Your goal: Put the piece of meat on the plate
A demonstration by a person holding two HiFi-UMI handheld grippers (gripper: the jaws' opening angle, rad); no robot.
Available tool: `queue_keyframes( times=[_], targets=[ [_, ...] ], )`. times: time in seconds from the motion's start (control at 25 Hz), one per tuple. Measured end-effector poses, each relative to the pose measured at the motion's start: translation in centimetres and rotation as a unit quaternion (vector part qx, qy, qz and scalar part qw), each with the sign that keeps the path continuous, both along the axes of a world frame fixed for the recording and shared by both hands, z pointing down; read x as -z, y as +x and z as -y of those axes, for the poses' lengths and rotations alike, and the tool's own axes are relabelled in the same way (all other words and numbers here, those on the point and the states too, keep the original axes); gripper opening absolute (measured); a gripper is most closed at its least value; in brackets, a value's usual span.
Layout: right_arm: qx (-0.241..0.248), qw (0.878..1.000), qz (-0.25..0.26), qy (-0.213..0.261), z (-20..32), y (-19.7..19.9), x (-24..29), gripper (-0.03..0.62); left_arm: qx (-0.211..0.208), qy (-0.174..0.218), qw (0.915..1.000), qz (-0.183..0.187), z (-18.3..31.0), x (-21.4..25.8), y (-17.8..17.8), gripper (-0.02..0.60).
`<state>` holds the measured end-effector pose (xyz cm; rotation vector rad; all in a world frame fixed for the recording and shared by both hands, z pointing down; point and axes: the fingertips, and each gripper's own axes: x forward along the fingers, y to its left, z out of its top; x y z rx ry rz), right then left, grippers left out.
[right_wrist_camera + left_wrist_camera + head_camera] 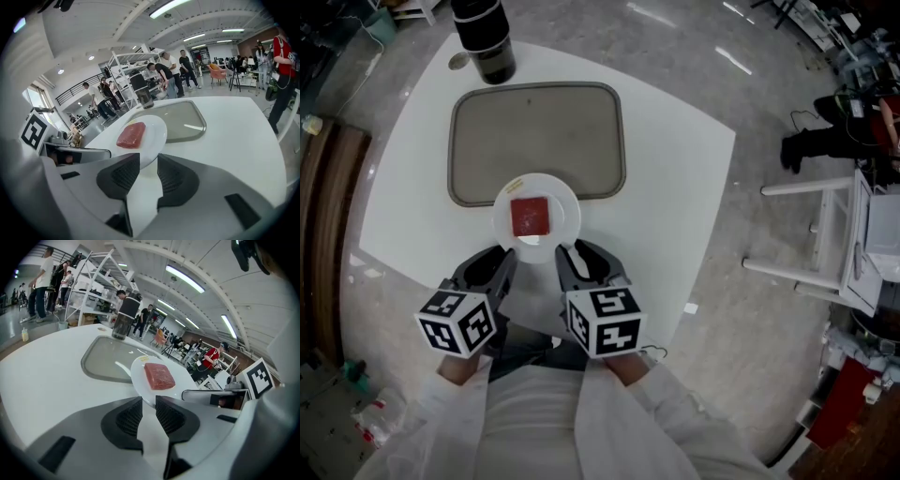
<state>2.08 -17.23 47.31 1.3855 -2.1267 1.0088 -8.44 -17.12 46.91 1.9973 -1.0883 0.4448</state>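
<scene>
Head view: piece of meat (531, 217) sits flat in the middle of the white plate (567, 225). The plate overlaps the near edge of the grey tray (487, 122) on the white table (675, 169). Left gripper (495, 265) and right gripper (584, 258) sit side by side just short of the plate's near rim, neither touching it.

Left gripper view: jaws apart with a narrow gap, nothing between the pads, only bare table showing through. Meat is on the plate just beyond the tips.

Right gripper view: same picture, jaws apart and empty, with the plate rim right ahead of the tips and the meat further in on the plate (slightly left of centre from here).

My read: placement is done, since the meat is resting on the plate and neither gripper holds it. I see nothing left to do except clear the grippers away.
</scene>
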Motion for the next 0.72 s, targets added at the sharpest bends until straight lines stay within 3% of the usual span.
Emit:
queue_keyframes(
  times=[0.72],
  targets=[
    [-0.035,0.999,-0.015,0.006,11.1,-1.1,-0.9,0.123,-0.039,0.002,0.9992,-0.003,11.9,-1.1,-1.2,0.087]
  ],
)
